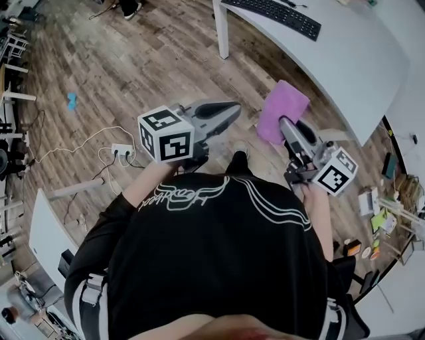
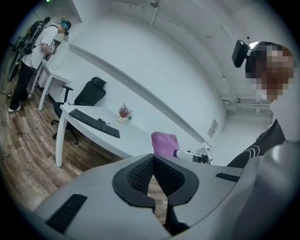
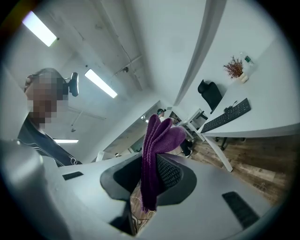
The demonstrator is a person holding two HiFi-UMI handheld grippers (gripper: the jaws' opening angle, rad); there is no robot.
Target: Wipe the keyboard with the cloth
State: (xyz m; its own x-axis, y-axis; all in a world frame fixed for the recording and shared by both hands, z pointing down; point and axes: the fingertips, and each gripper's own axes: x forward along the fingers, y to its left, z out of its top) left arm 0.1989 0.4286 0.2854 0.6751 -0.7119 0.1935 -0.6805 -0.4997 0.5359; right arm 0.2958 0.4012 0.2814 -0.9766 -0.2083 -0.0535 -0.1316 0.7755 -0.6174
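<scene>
Above wooden floor, well short of white table (image 1: 345,66): my right gripper (image 1: 285,123) fingers clamped on purple folded cloth (image 1: 282,106). Left gripper (image 1: 234,108) fingers pressed together, empty. Black flat keyboard (image 1: 273,16) on table, well apart. Risk: cloth pinched near edge, may slip out mid-wipe.

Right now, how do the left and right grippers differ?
The left gripper has its jaws shut on nothing; the right gripper has them clamped on the folded purple cloth. The right gripper looks nearer the white desk than the left gripper. Both are grey and short of the black keyboard.
</scene>
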